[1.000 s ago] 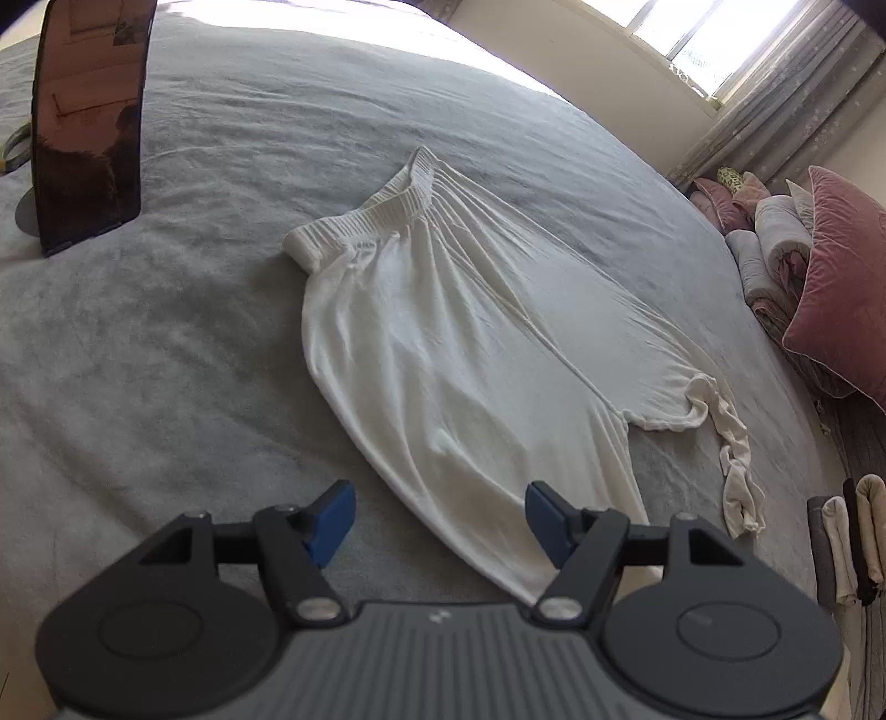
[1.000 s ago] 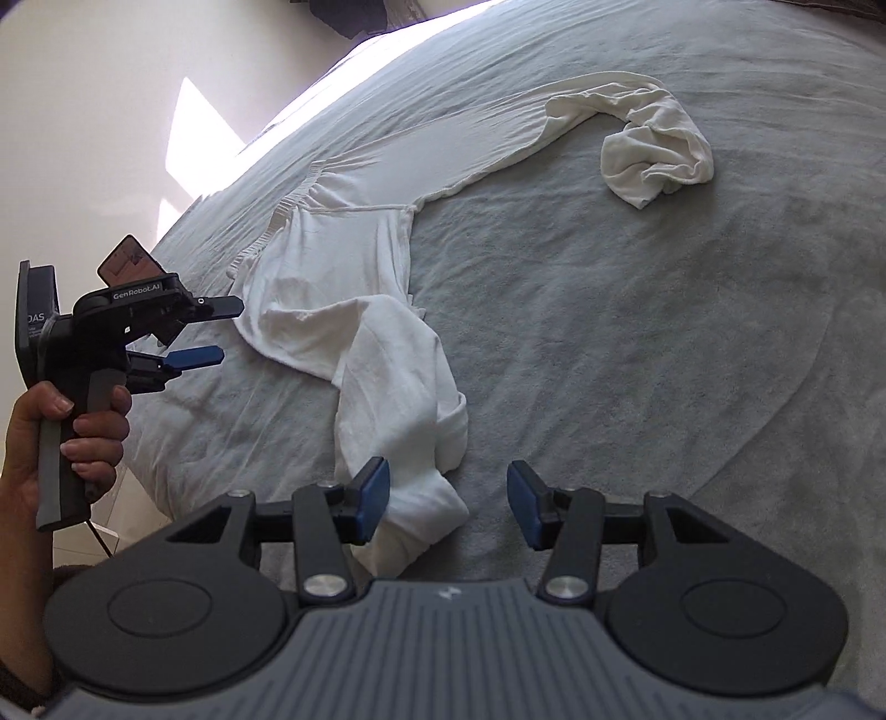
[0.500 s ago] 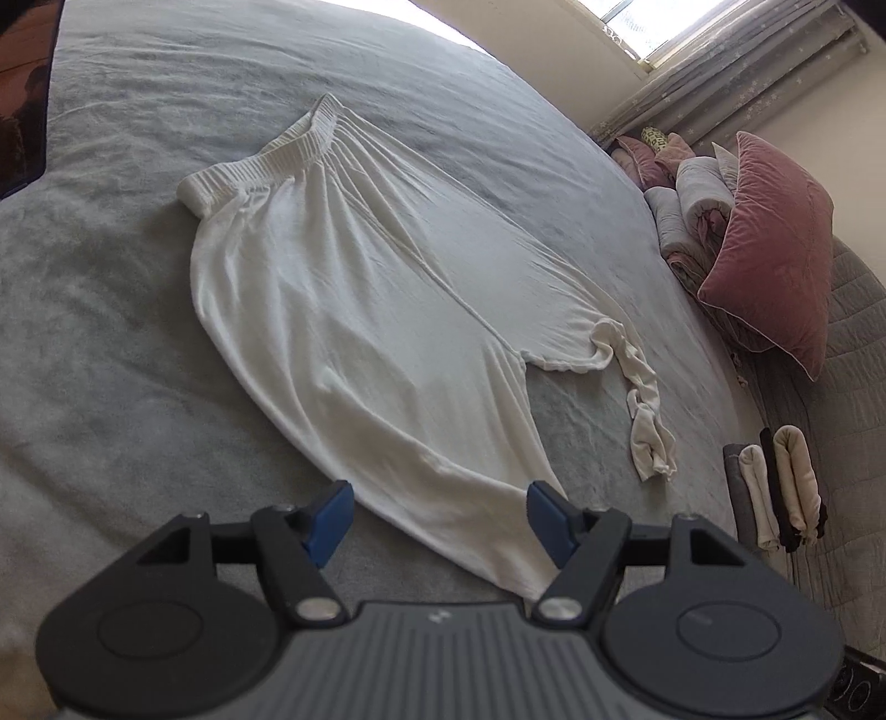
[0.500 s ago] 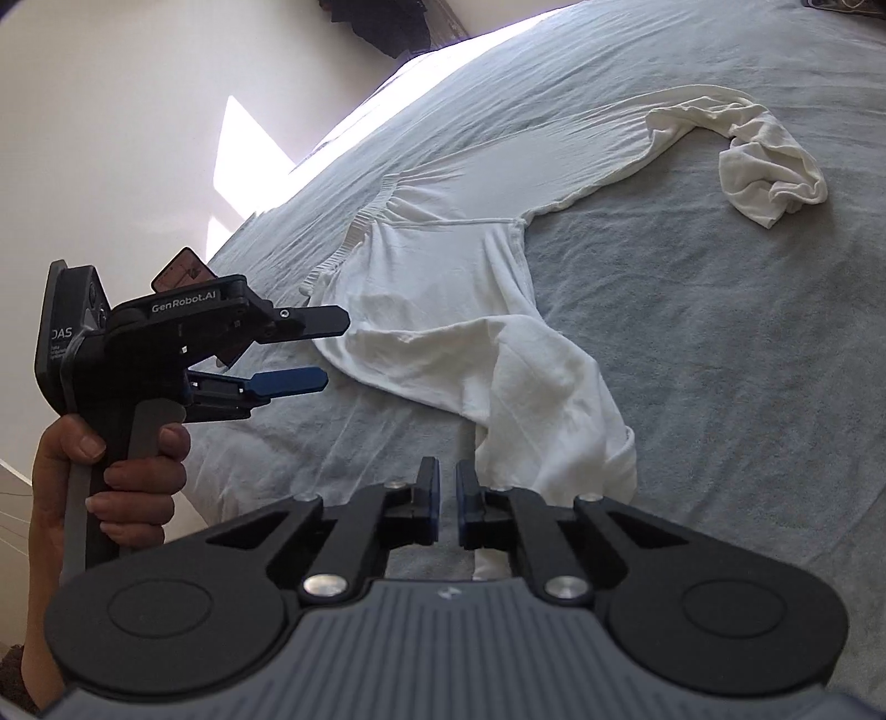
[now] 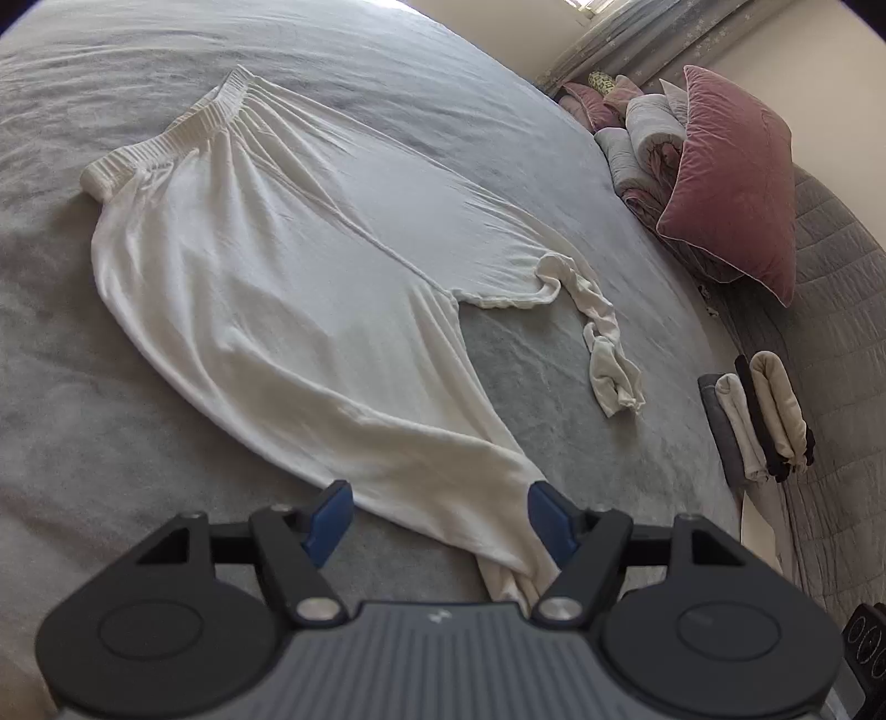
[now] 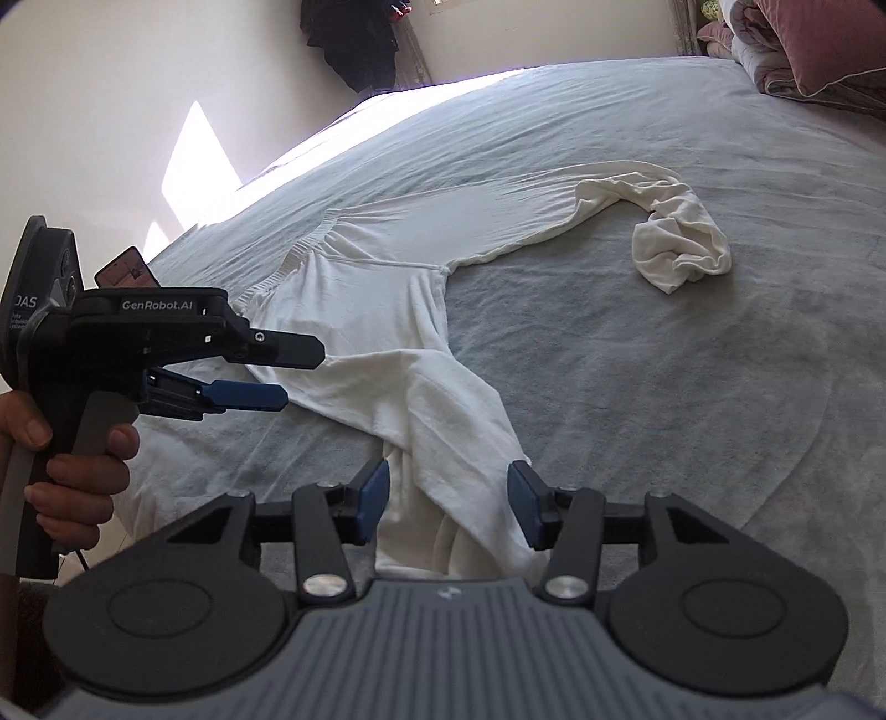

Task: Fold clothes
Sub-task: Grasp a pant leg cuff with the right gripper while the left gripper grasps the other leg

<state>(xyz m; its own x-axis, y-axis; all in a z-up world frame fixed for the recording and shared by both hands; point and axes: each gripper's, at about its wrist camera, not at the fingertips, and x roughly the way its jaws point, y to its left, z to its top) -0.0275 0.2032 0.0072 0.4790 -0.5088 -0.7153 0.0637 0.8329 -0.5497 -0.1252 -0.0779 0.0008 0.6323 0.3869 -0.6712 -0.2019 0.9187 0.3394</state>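
Observation:
White trousers lie spread on the grey bed, waistband at the far left, one leg running toward me. The other leg ends in a crumpled heap. My left gripper stands open above the near leg's lower end, and the cloth passes under its right finger. In the right wrist view the trousers reach my right gripper, whose jaws are opening, with the near leg's cuff lying between them, not pinched. The left gripper hovers at the left, held by a hand.
A pink pillow and rolled bedding sit at the bed's far right. Several folded clothes are stacked at the right edge. A phone on a stand is beyond the left gripper. Dark clothing hangs on the wall.
The right gripper shut with nothing in it half a second ago and now stands open again over the cuff. The left view has swung along the trousers toward the near leg's end.

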